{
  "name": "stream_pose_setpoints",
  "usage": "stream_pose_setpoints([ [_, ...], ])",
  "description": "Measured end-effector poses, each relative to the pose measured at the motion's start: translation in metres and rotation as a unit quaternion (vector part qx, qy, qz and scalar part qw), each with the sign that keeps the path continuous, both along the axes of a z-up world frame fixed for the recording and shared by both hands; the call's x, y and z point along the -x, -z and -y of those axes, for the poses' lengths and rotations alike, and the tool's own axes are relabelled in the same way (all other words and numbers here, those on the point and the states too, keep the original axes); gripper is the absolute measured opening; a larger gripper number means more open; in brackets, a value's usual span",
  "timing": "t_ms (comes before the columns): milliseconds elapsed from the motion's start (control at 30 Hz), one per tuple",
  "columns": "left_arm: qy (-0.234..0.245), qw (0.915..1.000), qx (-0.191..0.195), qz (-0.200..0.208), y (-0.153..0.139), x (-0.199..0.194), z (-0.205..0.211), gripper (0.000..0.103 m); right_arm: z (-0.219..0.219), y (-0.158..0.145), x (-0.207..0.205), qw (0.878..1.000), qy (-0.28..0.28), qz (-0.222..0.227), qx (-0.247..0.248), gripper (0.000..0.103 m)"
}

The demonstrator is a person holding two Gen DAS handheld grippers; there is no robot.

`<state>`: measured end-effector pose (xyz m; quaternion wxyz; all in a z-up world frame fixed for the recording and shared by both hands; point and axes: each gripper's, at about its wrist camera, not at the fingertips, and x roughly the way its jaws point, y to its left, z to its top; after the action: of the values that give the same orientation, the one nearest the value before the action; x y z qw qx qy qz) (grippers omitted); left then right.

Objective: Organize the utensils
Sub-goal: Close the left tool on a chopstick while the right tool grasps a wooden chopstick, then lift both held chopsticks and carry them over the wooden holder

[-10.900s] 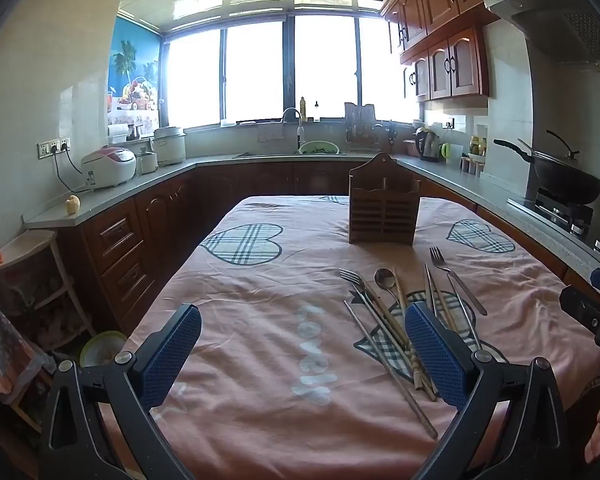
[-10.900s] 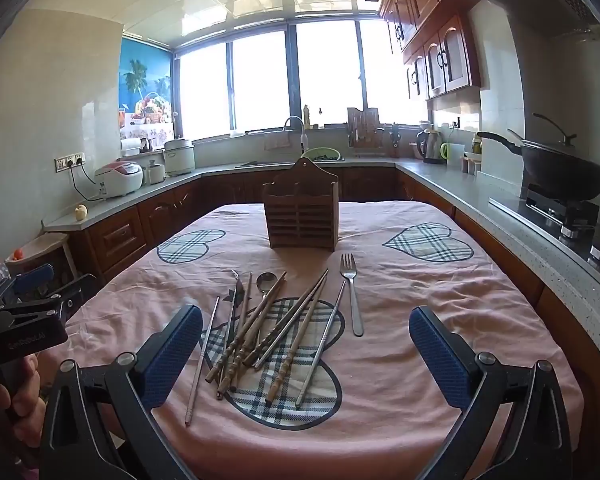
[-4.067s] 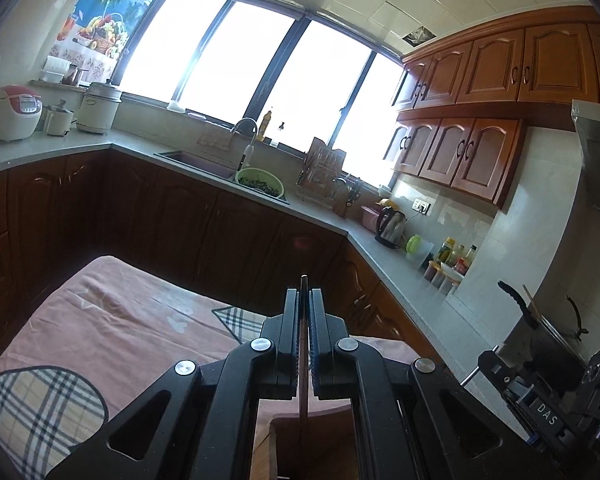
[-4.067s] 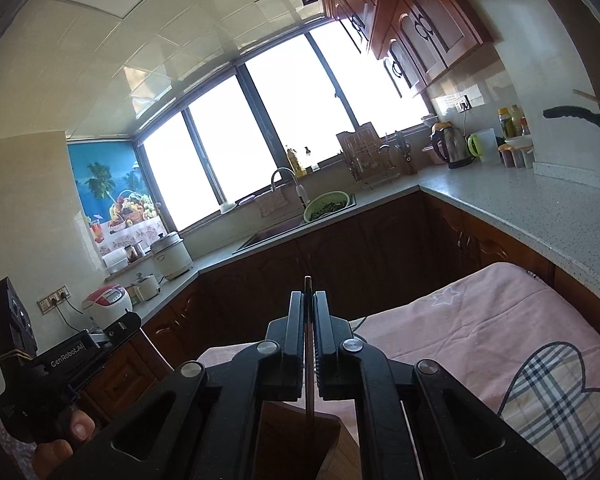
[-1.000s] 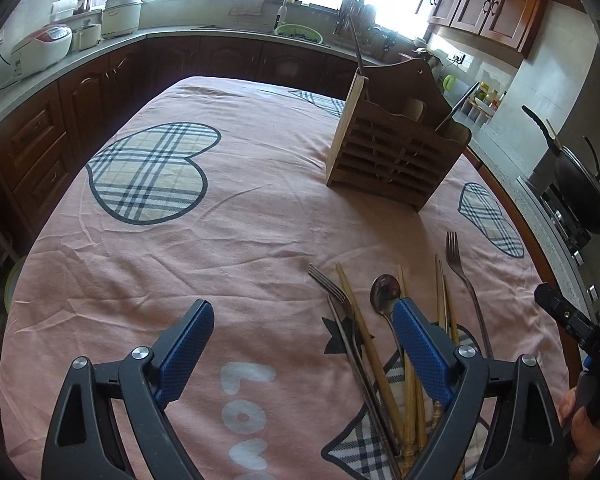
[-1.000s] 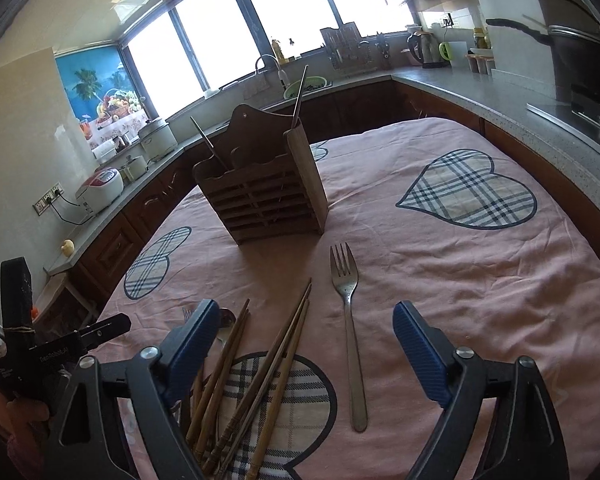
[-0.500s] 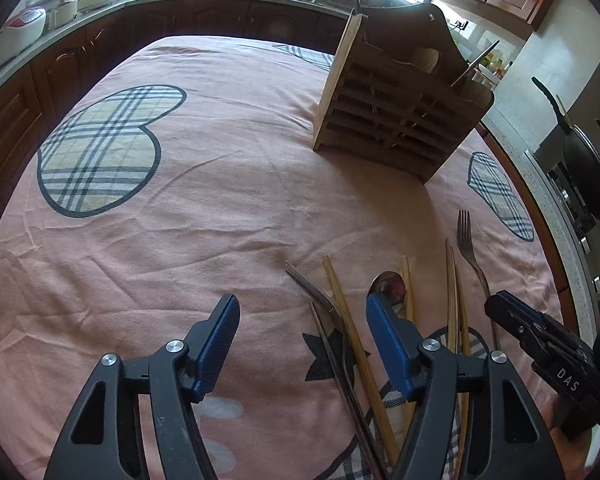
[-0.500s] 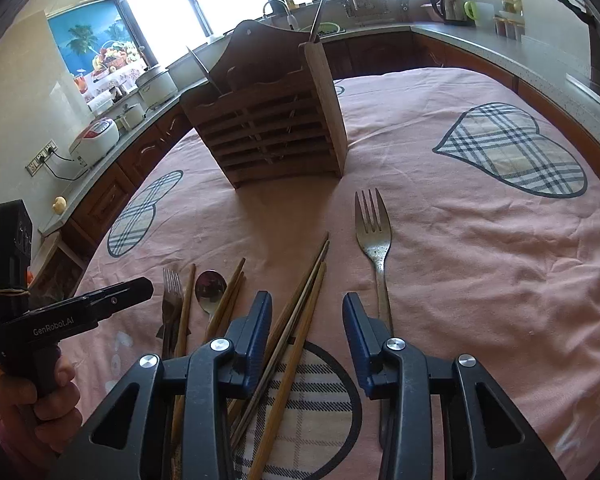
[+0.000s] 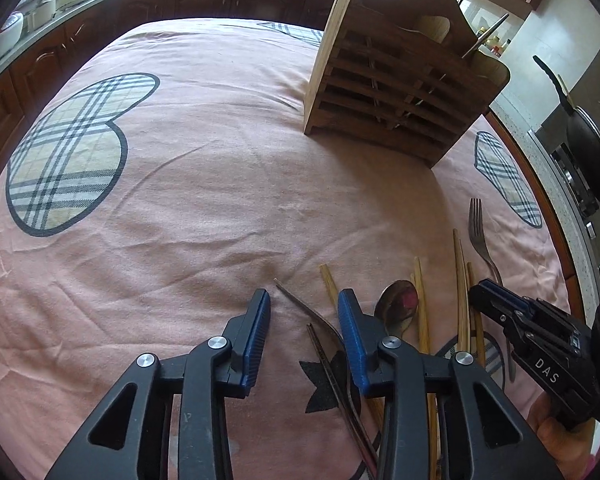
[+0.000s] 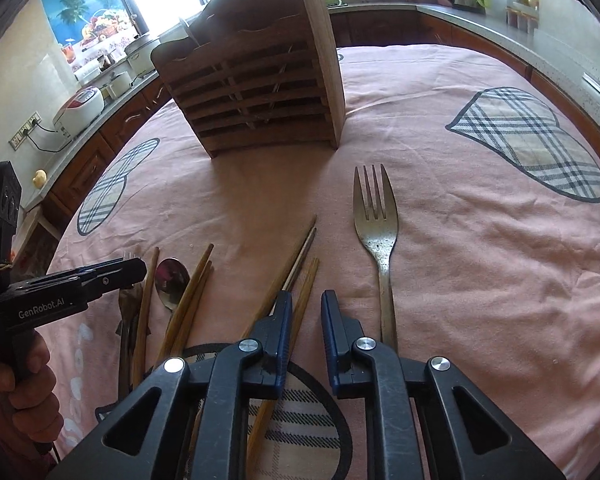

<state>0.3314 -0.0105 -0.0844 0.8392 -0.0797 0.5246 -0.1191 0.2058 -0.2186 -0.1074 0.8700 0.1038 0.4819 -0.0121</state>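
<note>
Handles of the wooden chopsticks (image 10: 184, 312) and a dark fork (image 9: 324, 336) run under the gripper bodies and off the lower edges of both views; the lone fork's (image 10: 376, 232) handle end disappears behind the right gripper (image 10: 306, 312). Slats of the wooden holder (image 9: 396, 80) screen most of the utensils standing inside, leaving their kind unclear

Right tool (image 10: 306, 308) part-open over wooden chopstick (image 10: 300, 300), beside fork (image 10: 378, 240).

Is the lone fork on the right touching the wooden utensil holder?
Apart. The right wrist view shows bare pink cloth between the fork's tines and the base of the wooden utensil holder.
</note>
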Motion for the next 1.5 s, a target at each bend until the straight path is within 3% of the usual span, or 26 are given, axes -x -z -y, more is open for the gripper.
stream_pose_setpoints([
  [133,0.013,0.9998,0.007,-0.01,0.001,-0.001,0.002,0.024,-0.003,0.001,-0.009,1.0,-0.007,-0.008,0.008,0.015],
  [333,0.011,0.9993,0.032,-0.015,0.002,-0.004,-0.006,0.019,-0.006,0.0,-0.009,0.999,-0.019,-0.012,0.026,0.014],
  [600,-0.001,0.9959,0.087,-0.022,-0.01,0.008,-0.025,0.008,0.003,-0.009,0.001,1.0,-0.004,0.009,-0.019,0.007],
  [1067,0.006,0.9847,0.168,0.047,-0.085,0.073,-0.065,0.001,0.005,-0.06,0.036,0.994,0.001,0.077,-0.074,0.005],
  [1333,0.006,0.9758,0.189,0.111,-0.127,0.114,-0.085,0.0,0.0,-0.099,0.052,0.989,0.003,0.128,-0.075,0.005],
  [1500,-0.001,0.972,0.192,0.136,-0.137,0.126,-0.093,0.0,-0.002,-0.121,0.059,0.984,0.003,0.164,-0.074,0.005],
])
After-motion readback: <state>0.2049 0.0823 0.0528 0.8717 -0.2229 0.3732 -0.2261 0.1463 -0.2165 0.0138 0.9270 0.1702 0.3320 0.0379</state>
